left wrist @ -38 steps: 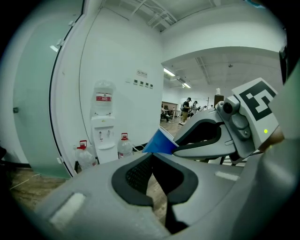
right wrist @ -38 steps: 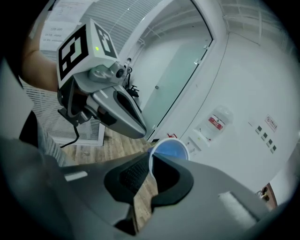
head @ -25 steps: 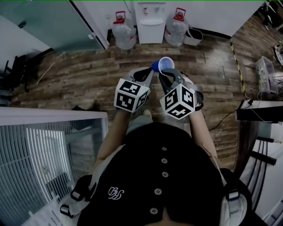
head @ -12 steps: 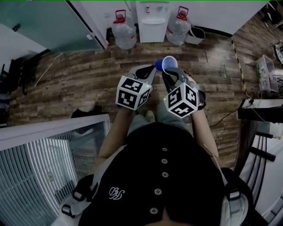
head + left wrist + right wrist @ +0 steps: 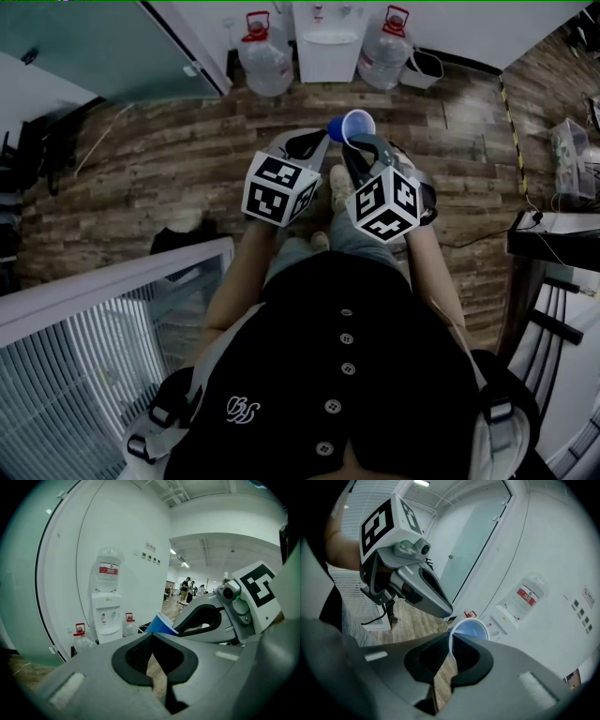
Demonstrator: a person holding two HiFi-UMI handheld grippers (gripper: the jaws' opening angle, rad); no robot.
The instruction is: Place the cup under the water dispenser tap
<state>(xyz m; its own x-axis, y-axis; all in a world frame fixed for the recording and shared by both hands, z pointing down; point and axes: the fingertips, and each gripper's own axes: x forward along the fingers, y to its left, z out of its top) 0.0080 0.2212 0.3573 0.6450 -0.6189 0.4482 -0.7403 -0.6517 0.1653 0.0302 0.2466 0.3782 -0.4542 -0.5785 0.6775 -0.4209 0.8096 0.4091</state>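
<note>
Carrying is the step in hand, by my reading: the blue plastic cup (image 5: 356, 125) is already picked up and held above the wooden plank floor (image 5: 169, 159), while the white floor-standing water dispenser (image 5: 327, 42) stands well apart from it against the far wall, flanked by two large clear water bottles (image 5: 265, 61) on the floor. The pickup is done. What is left is closing the gap to the machine, lowering the cup into the bay beneath its small taps (image 5: 103, 618) and letting go. The right gripper (image 5: 451, 637) has its fingers clenched on the cup's thin wall at the rim, one finger inside and one outside, so the cup hangs off the tips with its open white mouth tilted toward the dispenser. The left gripper (image 5: 153, 634) has its fingers closed together on nothing; the cup appears just beyond its tips but not between them. Both hands are held out in front of the person's chest, close side by side, with the marker cubes (image 5: 279, 189) facing up toward the head view. Both grippers point forward and somewhat downward toward the dispenser, the right one pitched more steeply than the left.
</note>
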